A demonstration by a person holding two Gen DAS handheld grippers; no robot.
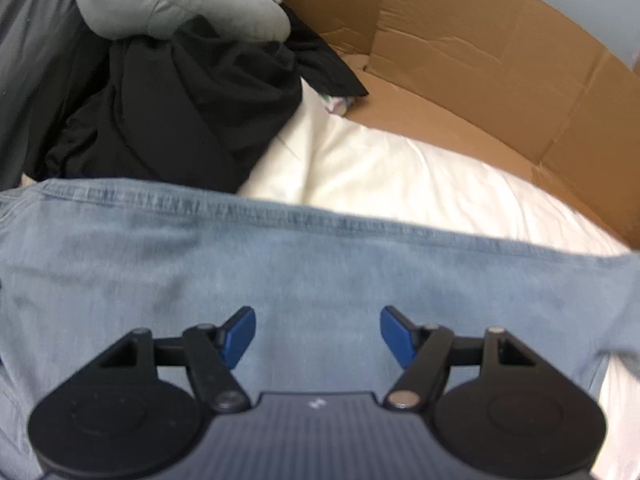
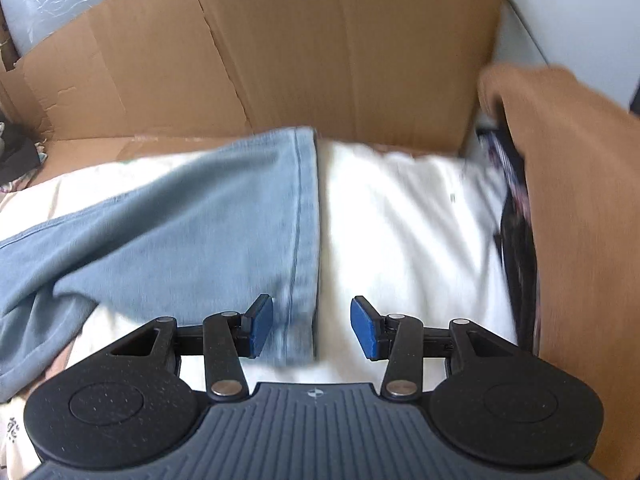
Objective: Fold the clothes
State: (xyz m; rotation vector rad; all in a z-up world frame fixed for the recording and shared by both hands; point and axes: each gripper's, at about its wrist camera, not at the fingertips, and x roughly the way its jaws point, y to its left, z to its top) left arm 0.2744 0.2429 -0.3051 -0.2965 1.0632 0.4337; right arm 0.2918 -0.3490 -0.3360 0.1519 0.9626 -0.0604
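The light blue jeans (image 1: 320, 280) lie spread flat on the white sheet (image 1: 380, 172), and I place everything else against them. In my left wrist view their stitched edge runs across the picture from side to side, and the denim fills all the space beneath my left claw (image 1: 318, 334). That claw hangs over the cloth with its blue pads (image 1: 240, 336) standing wide apart; nothing is pinched between them.

In my right wrist view a leg of the jeans (image 2: 192, 216) ends in a hem (image 2: 302, 232) that runs down toward my right claw (image 2: 312, 328). The hem's near end sits in the gap between the pads, closer to the left pad (image 2: 260, 326), but the pads do not press on it; the claw stands about half open and holds nothing. This view is blurred.

Beyond the jeans' far edge, a heap of black clothing (image 1: 180, 108) rests on the sheet, with a grey padded piece (image 1: 180, 0) on top of it. Behind the jeans rise brown cardboard walls (image 2: 300, 52). To the right of the hem, past bare sheet, an orange-brown garment (image 2: 580, 220) lies over something dark and patterned (image 2: 516, 220).
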